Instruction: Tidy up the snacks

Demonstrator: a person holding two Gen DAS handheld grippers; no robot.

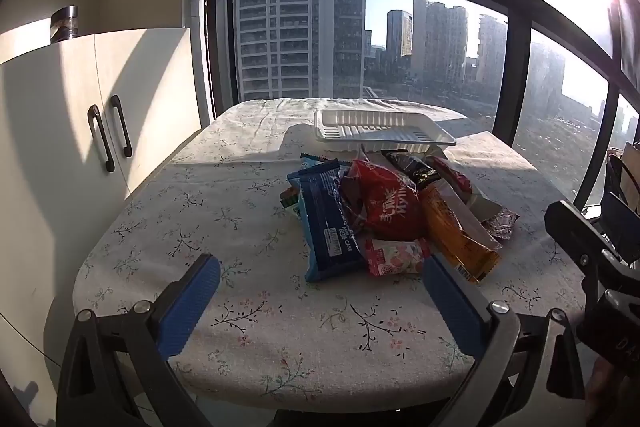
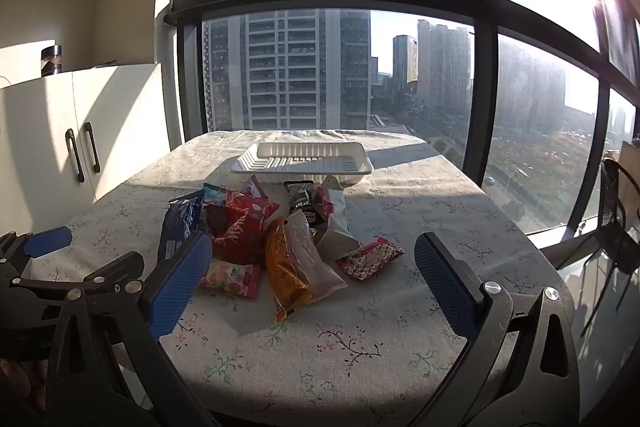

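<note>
While both the left gripper (image 1: 322,277) and right gripper (image 2: 312,259) hover spread and empty, every snack packet (image 1: 384,211) lies heaped before the bare white tray (image 1: 440,139).

A matt, wrinkled floral cloth (image 1: 248,203) covers the tabletop. The ribbed white plastic tray (image 2: 344,169) looks smooth and faintly shiny, and the glossy crinkled foil snack wrappers (image 1: 392,207) catch the sunlight. Each claw carries finely textured blue rubbery pads (image 2: 180,283) on matt black plastic with bright metal screws.
</note>
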